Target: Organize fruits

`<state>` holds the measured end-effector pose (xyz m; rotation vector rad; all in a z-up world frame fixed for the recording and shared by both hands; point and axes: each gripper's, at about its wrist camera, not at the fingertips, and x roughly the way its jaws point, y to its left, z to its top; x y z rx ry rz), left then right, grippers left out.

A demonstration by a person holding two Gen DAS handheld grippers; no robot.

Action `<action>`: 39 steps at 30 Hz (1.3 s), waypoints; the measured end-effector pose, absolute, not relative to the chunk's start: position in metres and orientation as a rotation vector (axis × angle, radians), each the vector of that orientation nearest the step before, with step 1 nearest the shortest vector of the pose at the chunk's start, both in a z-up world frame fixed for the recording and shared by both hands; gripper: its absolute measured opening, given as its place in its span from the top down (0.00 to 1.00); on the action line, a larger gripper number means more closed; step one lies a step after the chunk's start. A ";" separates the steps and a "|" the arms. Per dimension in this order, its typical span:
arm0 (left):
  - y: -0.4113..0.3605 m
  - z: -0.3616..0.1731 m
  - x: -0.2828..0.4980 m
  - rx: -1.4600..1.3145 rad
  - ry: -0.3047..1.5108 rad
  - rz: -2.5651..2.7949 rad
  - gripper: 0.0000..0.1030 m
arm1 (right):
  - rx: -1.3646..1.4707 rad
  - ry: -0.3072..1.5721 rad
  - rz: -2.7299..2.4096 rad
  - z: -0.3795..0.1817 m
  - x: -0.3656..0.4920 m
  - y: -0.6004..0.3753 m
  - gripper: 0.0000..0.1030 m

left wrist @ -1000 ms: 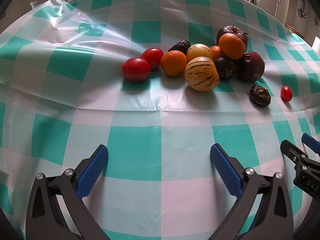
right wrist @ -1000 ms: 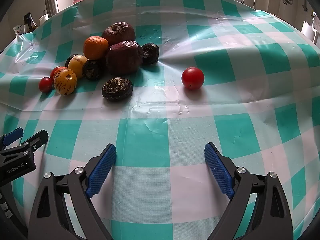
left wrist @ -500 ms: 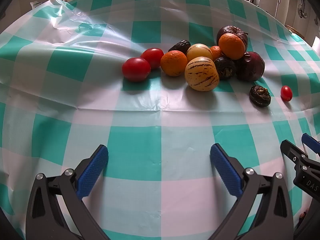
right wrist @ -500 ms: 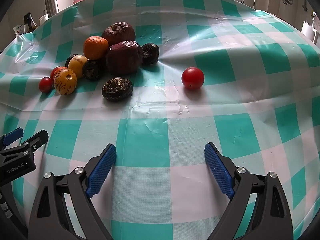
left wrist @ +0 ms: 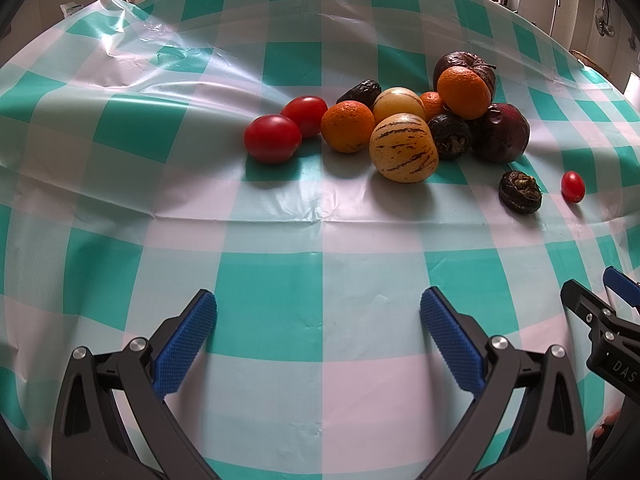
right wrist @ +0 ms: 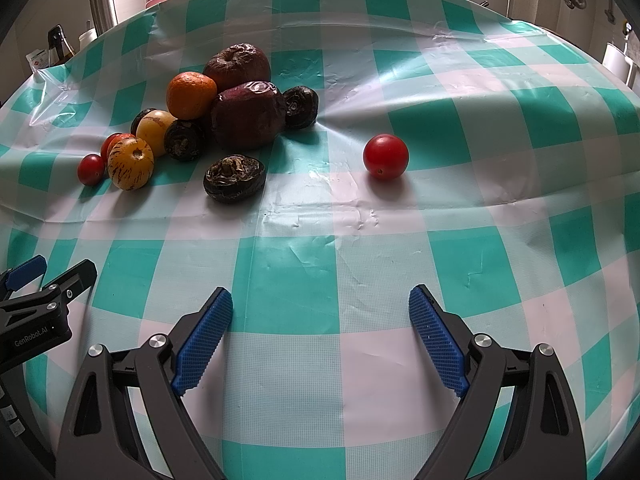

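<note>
A pile of fruit lies on the green-and-white checked tablecloth (left wrist: 280,272). In the left wrist view I see two red tomatoes (left wrist: 273,138), oranges (left wrist: 347,126), a striped yellow melon (left wrist: 403,148), dark wrinkled fruits (left wrist: 501,132), a lone dark fruit (left wrist: 520,191) and a small red tomato (left wrist: 573,186). In the right wrist view the pile (right wrist: 244,116) is at upper left, the lone dark fruit (right wrist: 234,178) is in front of it, and the tomato (right wrist: 385,157) lies apart to the right. My left gripper (left wrist: 318,308) and right gripper (right wrist: 320,304) are open and empty, well short of the fruit.
The right gripper's tip (left wrist: 600,312) shows at the left view's right edge; the left gripper's tip (right wrist: 44,292) shows at the right view's left edge. A steel flask (right wrist: 102,9) and bottles (right wrist: 60,46) stand beyond the table's far left edge.
</note>
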<state>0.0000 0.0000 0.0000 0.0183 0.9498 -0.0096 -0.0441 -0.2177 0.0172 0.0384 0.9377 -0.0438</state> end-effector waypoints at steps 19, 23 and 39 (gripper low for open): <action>0.000 0.000 0.000 0.018 0.950 -0.010 0.01 | 0.038 0.938 -0.044 0.017 -0.045 -0.217 0.15; 0.000 0.000 -0.001 0.019 0.950 -0.010 0.01 | 0.038 0.939 -0.048 0.018 -0.042 -0.215 0.15; 0.064 0.006 -0.001 -0.076 0.949 -0.098 0.01 | -0.002 0.936 0.063 0.024 0.029 -0.171 0.18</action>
